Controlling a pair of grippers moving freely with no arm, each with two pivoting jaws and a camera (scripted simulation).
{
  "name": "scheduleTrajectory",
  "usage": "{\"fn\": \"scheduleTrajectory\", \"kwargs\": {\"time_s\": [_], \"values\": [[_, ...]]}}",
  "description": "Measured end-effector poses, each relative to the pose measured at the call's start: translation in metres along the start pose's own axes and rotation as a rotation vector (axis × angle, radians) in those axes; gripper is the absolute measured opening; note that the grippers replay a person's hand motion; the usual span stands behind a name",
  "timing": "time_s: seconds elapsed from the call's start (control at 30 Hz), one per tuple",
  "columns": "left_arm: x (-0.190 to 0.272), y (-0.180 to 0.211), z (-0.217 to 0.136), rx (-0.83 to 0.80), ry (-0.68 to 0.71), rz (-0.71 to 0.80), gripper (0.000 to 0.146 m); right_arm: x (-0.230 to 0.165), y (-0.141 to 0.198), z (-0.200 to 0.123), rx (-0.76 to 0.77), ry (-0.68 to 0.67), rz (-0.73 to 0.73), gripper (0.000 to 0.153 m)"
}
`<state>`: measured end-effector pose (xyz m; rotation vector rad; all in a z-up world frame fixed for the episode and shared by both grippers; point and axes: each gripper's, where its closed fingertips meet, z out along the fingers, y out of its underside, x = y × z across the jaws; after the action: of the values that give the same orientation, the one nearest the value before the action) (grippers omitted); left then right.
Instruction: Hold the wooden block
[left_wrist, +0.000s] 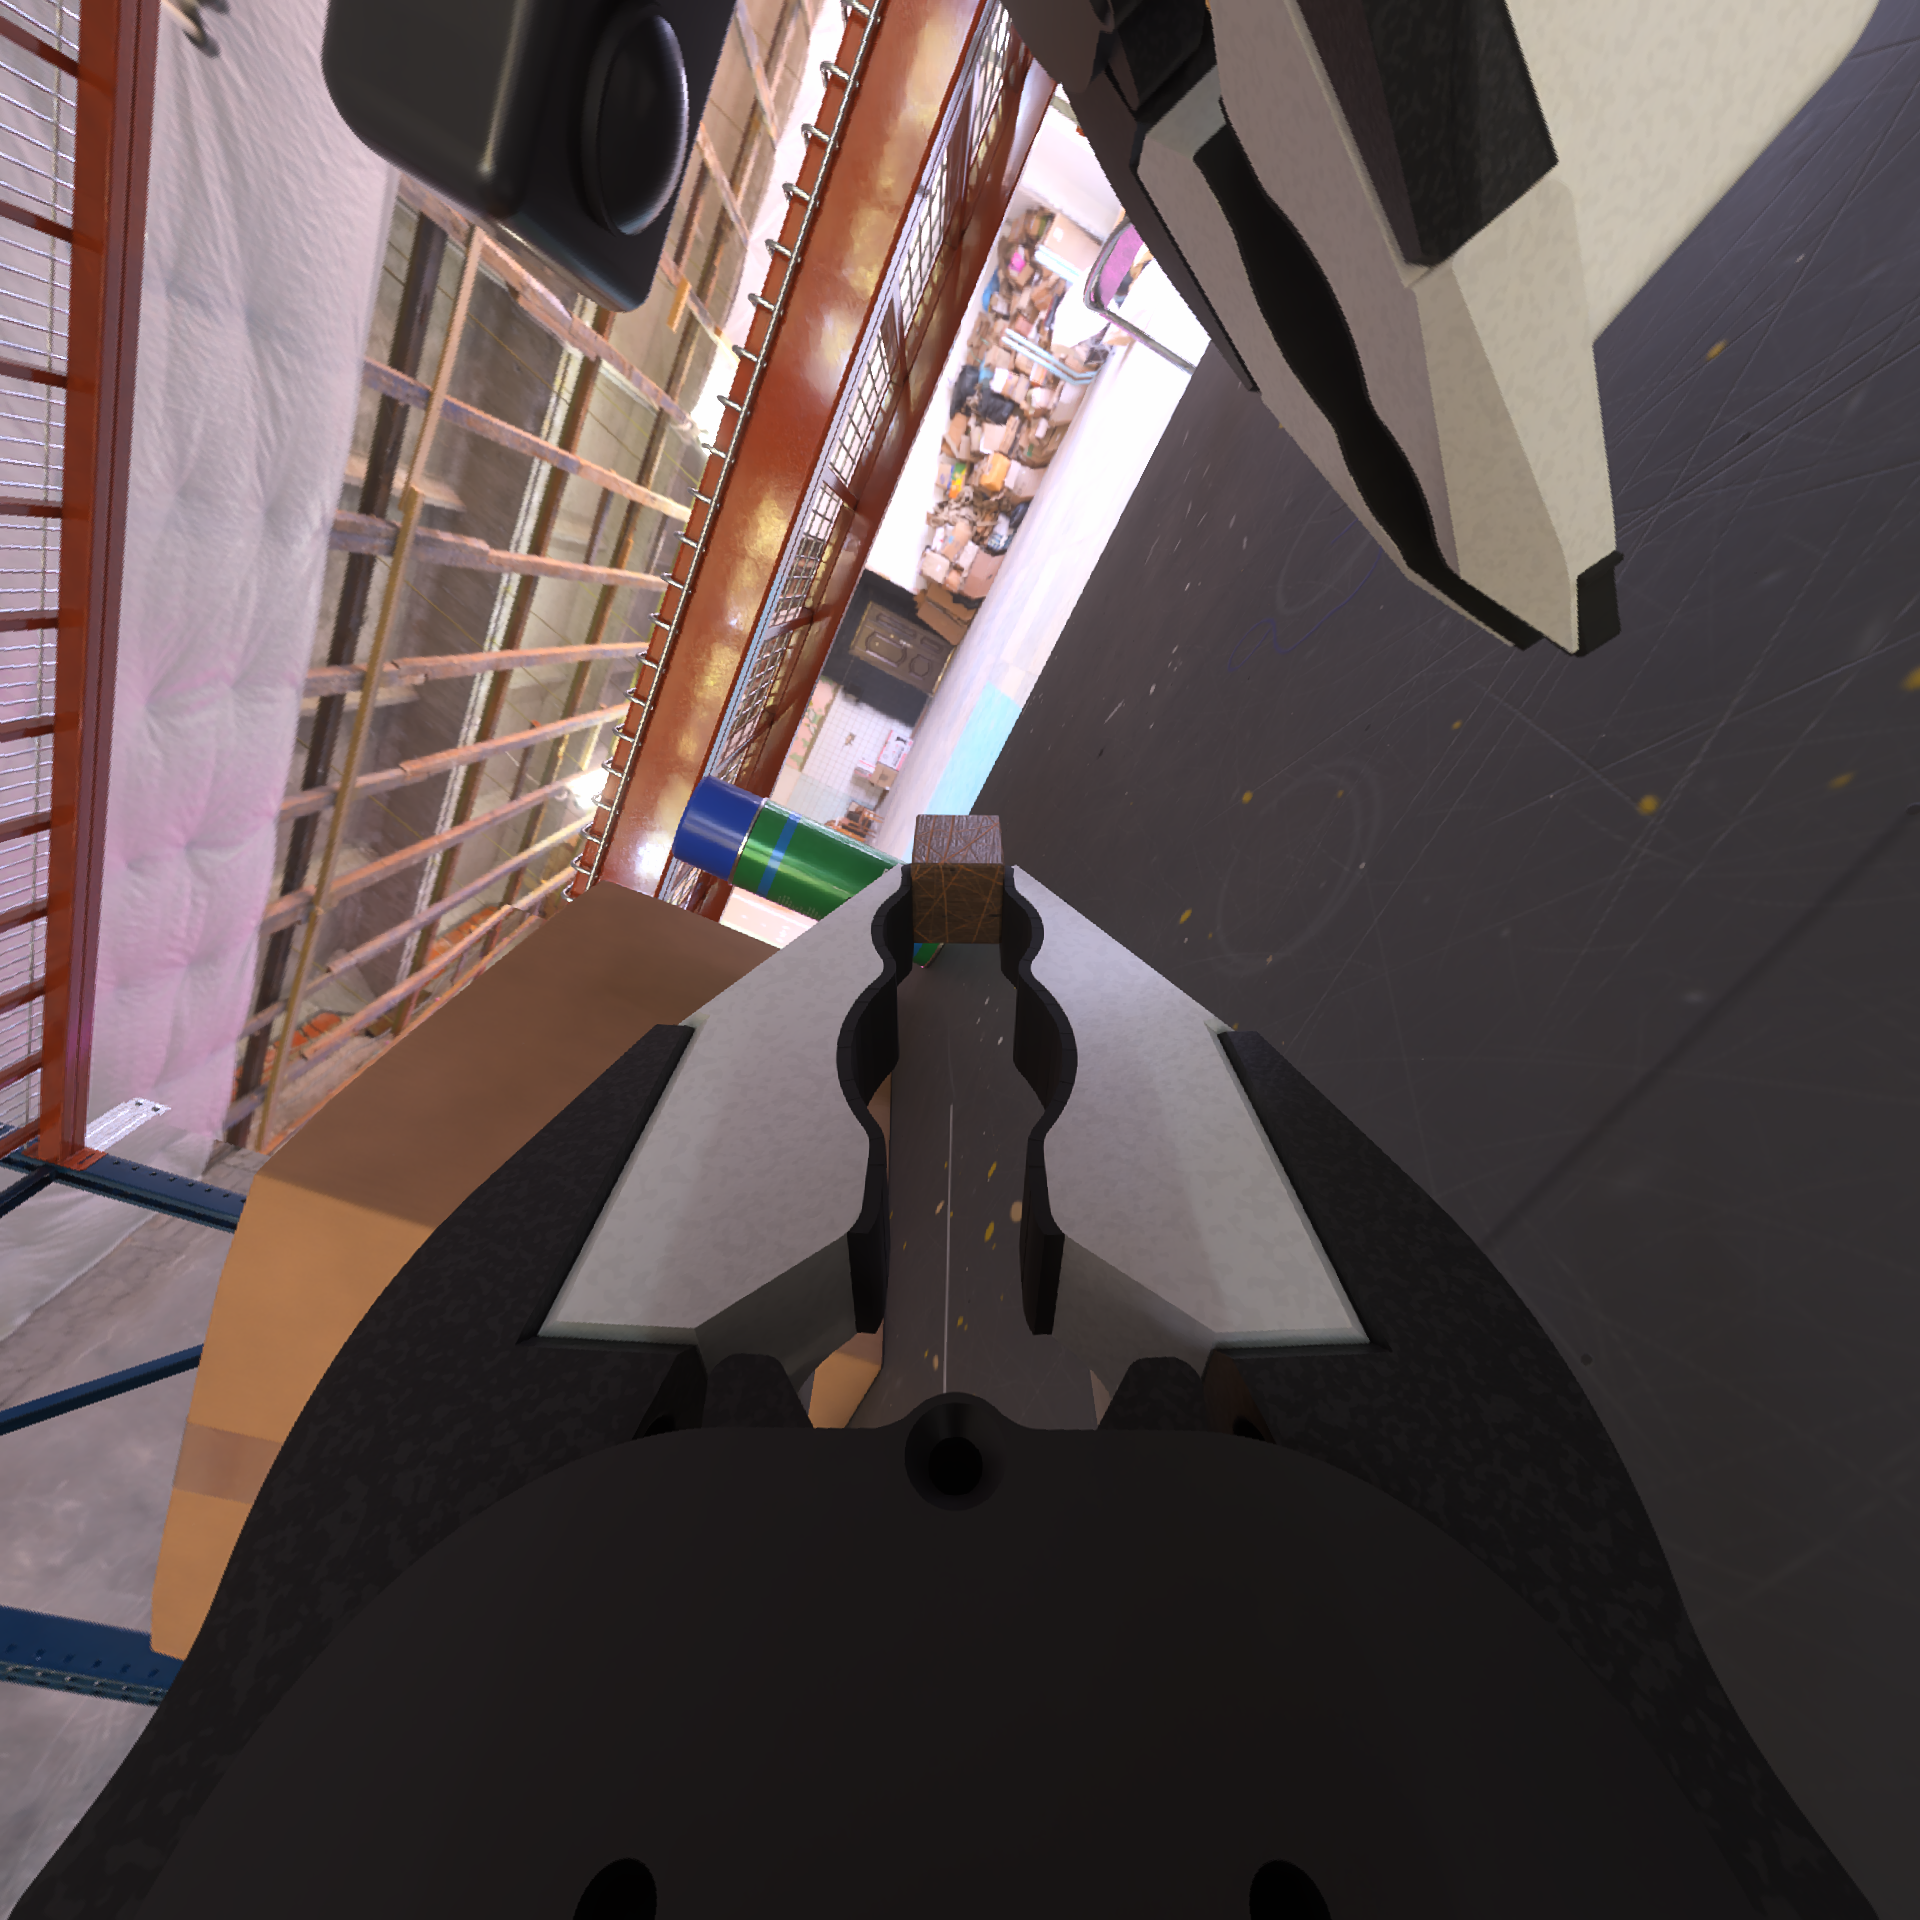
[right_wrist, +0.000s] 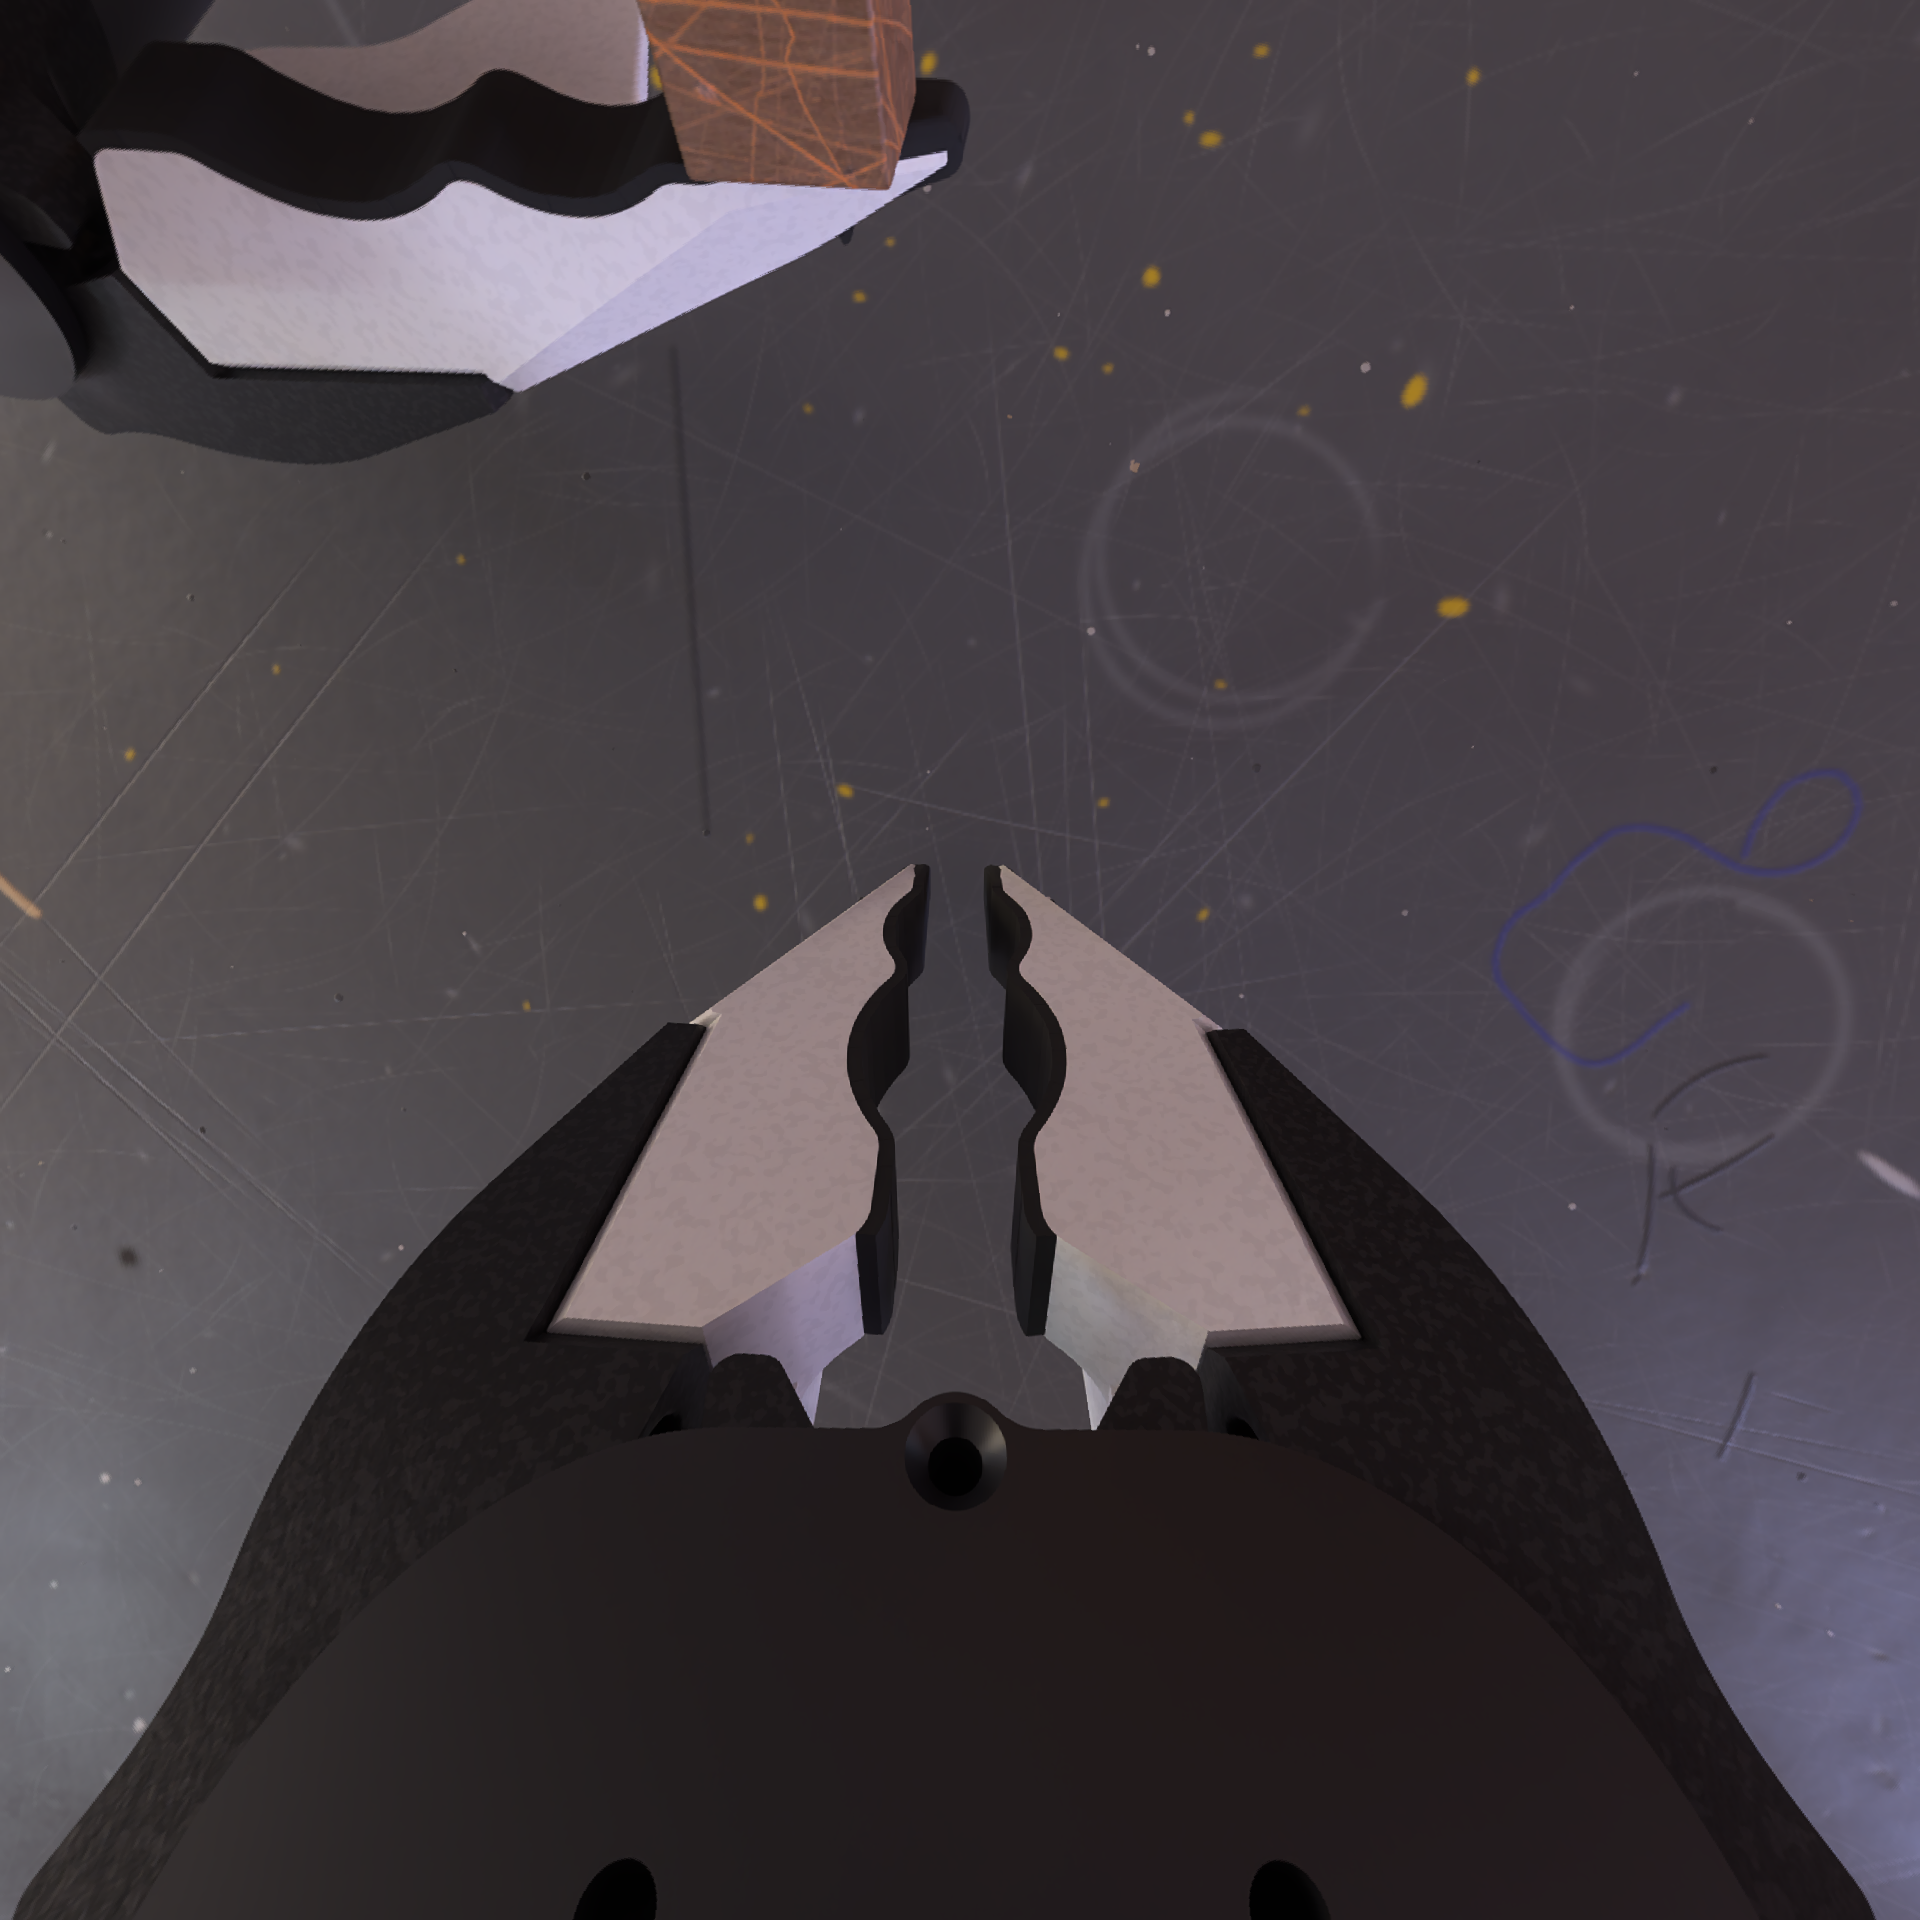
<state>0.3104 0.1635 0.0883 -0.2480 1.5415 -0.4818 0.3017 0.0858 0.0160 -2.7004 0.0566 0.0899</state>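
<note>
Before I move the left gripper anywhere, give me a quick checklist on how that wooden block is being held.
1. Wooden block sits between the left gripper fingertips: ok.
2. Both fingers touch the block's sides: ok.
3. Grip depth: only at the very tips, not ok.
4. Block lifted off the dark table: cannot tell.
5. Right gripper is empty, nearly shut, and apart from the block: ok.
6. Green can with blue cap lies just beyond the block; gap cannot tell.

surface: dark scratched tabletop (right_wrist: 1247, 727), yellow-flecked | on it: green can, blue cap (left_wrist: 790, 852)
</note>
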Motion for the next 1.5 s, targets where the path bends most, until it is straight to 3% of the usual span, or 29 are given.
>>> {"fn": "scheduleTrajectory", "kwargs": {"time_s": [0.4,0.83,1.3,1.5], "values": [[-0.001,0.000,-0.001,-0.001,-0.006,-0.006,0.015,-0.004,-0.023,0.006,0.129,-0.031,-0.042,0.011],[-0.005,0.002,-0.001,-0.016,-0.023,-0.028,0.015,0.015,-0.015,-0.006,0.130,0.077,-0.169,0.013],[-0.006,0.006,0.000,-0.033,-0.020,-0.067,0.015,0.021,-0.022,0.002,0.171,-0.010,-0.226,0.025],[-0.003,0.004,0.000,-0.017,-0.005,-0.053,0.015,0.019,-0.022,0.005,0.174,-0.052,-0.351,0.026]]}}
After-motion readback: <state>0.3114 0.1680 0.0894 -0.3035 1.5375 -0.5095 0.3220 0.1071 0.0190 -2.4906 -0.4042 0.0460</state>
